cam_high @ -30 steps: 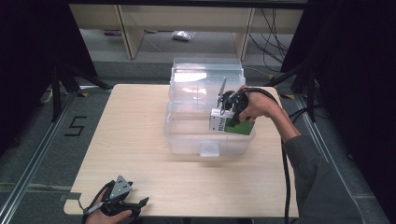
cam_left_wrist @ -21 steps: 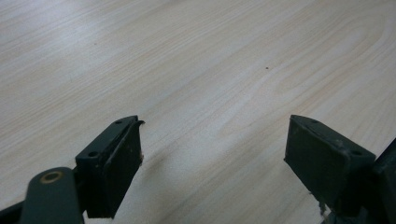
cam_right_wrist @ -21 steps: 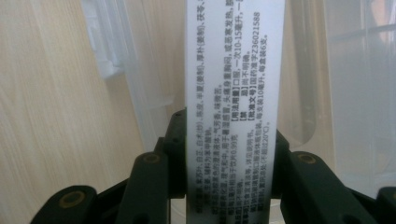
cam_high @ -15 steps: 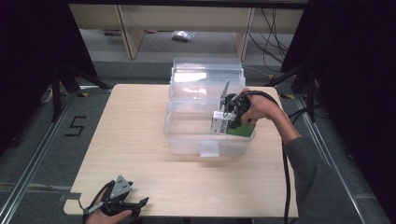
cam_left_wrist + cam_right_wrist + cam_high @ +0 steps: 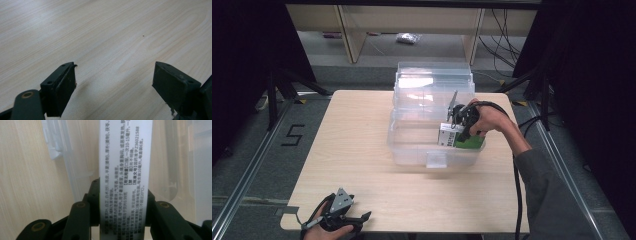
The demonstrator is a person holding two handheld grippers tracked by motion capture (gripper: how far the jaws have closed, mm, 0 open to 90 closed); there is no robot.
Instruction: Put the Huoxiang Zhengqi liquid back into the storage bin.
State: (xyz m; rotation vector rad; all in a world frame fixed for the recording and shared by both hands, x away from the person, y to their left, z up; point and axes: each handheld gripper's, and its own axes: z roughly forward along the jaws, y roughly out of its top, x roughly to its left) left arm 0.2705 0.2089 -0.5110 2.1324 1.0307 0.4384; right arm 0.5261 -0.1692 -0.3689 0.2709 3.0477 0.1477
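Note:
A clear plastic storage box stands open at the table's middle, its lid leaning back behind it. My right gripper is shut on a green and white medicine carton and holds it down inside the box's right end. In the right gripper view the carton's white printed side runs up between the two jaws, with the clear box wall behind. My left gripper rests at the table's front left edge, jaws wide apart over bare wood, holding nothing.
The light wooden table has free room left of the box and in front of it. A black cable trails from the right gripper along the sleeve. Shelving legs and cables stand on the floor beyond the table.
The right gripper has sunk slightly and shifted a little left with the carton, deeper into the box. The left gripper has not moved.

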